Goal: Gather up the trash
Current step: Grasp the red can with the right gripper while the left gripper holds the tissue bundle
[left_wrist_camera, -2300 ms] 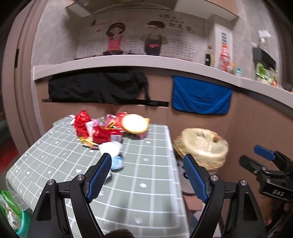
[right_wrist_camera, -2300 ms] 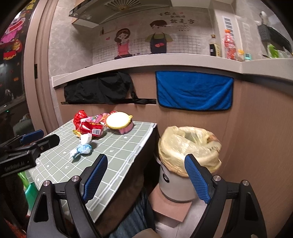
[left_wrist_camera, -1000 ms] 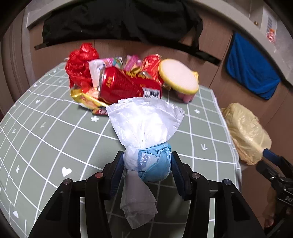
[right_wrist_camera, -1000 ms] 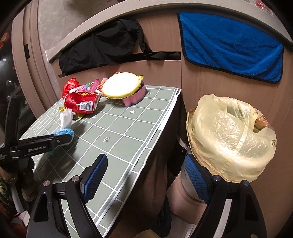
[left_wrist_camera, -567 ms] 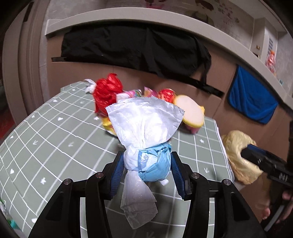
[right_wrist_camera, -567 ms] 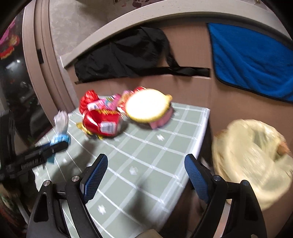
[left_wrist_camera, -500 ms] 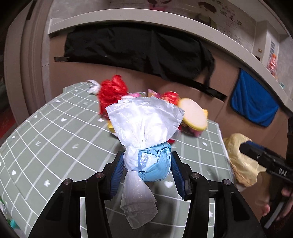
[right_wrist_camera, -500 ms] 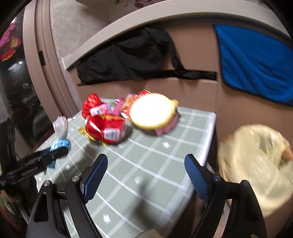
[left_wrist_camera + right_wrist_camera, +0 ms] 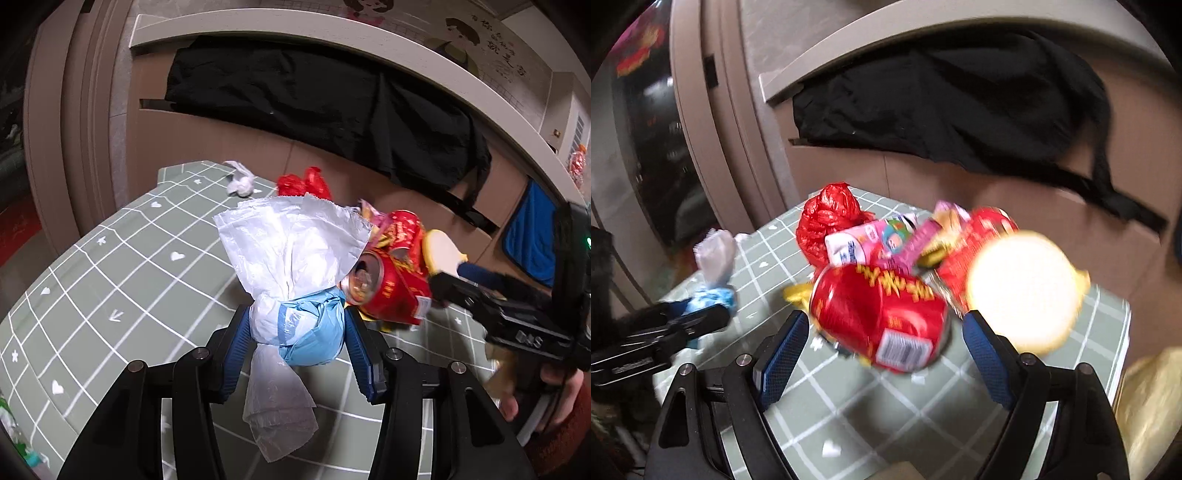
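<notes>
Right wrist view: motion blur is smearing the whole frame, so the print on the red can (image 9: 882, 314) and the edge of the round yellow lid (image 9: 1023, 291) are hard to make out. The can is lying on its side on the green checked tablecloth (image 9: 849, 406), its long axis running from near right to far left, barcode end towards the camera; part of its base is being hidden by the blur. The right gripper (image 9: 882, 350) is standing with its jaws spread wide, the can lying in the gap between them, neither blue pad pressing on it. Behind the can, a pink carton (image 9: 864, 243), a red plastic bag (image 9: 827, 218) and a second red wrapper (image 9: 979, 236) are piling together, their outlines overlapping. At the right edge the yellow bin liner (image 9: 1148, 402) is being cut off.

Left wrist view: the left gripper (image 9: 295, 332) is clamping a white-and-blue knotted bag (image 9: 295, 280), held above the cloth, long axis running near to far, flared mouth pointing far. This bag is hiding part of the pile. At the right, the person's hand (image 9: 546, 391) is partly out of frame
</notes>
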`<state>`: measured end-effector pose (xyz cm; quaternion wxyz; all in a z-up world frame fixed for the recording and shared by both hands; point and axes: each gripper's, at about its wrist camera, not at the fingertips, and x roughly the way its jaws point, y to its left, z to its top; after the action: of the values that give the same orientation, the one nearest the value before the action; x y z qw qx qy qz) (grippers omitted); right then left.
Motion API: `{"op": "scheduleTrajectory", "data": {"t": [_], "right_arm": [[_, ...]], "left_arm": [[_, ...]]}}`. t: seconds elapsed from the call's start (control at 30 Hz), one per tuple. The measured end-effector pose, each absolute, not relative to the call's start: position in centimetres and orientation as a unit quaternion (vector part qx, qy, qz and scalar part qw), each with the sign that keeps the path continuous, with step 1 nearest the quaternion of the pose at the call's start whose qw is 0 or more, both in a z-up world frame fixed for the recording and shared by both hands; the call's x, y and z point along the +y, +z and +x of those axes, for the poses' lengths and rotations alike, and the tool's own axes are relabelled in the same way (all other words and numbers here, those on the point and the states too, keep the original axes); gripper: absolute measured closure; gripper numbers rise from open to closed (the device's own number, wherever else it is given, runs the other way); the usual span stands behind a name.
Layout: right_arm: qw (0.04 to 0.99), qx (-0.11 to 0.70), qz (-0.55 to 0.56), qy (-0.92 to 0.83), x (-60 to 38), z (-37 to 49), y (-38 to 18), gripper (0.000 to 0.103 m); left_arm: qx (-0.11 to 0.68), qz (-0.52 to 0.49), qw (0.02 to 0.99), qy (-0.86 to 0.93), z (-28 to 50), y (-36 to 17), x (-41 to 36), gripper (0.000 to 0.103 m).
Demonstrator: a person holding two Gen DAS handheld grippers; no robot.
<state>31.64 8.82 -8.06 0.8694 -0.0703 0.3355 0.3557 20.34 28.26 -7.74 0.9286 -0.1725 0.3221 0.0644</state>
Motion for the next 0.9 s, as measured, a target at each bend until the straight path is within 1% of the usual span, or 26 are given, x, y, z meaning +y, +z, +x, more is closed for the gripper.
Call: {"op": "scheduleTrajectory", "data": {"t": [0.1, 0.17, 0.23, 0.3, 0.43, 0.6, 0.73, 0.83, 0.9], "right_arm": [[0.869, 0.335, -0.078, 0.355, 11.5, 33.0, -7.9, 0.023], [0.868, 0.337, -0.085, 0.354, 13.3, 34.0, -8.0, 0.023], [0.872, 0.335, -0.120, 0.336, 15.0, 34.6, -8.5, 0.023], [0.872, 0.335, -0.160, 0.318, 15.9, 34.4, -9.2, 0.027], [0.865, 0.337, -0.185, 0.322, 13.5, 31.8, -9.8, 0.027], [0.867, 0.356, -0.218, 0.273, 7.3, 29.1, -11.2, 0.027], [0.878, 0.374, -0.184, 0.235, 2.4, 28.3, -11.1, 0.027], [0.884, 0.377, -0.097, 0.258, -0.1, 27.6, -9.5, 0.026], [0.886, 0.377, -0.059, 0.265, -0.1, 27.9, -8.9, 0.026]], "left_arm": [[0.322, -0.188, 0.925, 0.068, 20.1, -8.1, 29.2, 0.052], [0.319, -0.200, 0.924, 0.069, 19.8, -8.3, 29.5, 0.052], [0.316, -0.209, 0.923, 0.069, 19.3, -8.3, 29.7, 0.052], [0.313, -0.217, 0.922, 0.068, 18.8, -8.4, 29.8, 0.052], [0.316, -0.224, 0.920, 0.062, 18.4, -8.7, 29.8, 0.052], [0.322, -0.226, 0.918, 0.041, 18.4, -8.9, 28.5, 0.052], [0.327, -0.220, 0.918, 0.027, 18.3, -9.0, 27.4, 0.052], [0.330, -0.220, 0.918, 0.023, 18.3, -9.0, 26.7, 0.052], [0.334, -0.222, 0.916, 0.020, 18.4, -9.1, 26.2, 0.052]]}}
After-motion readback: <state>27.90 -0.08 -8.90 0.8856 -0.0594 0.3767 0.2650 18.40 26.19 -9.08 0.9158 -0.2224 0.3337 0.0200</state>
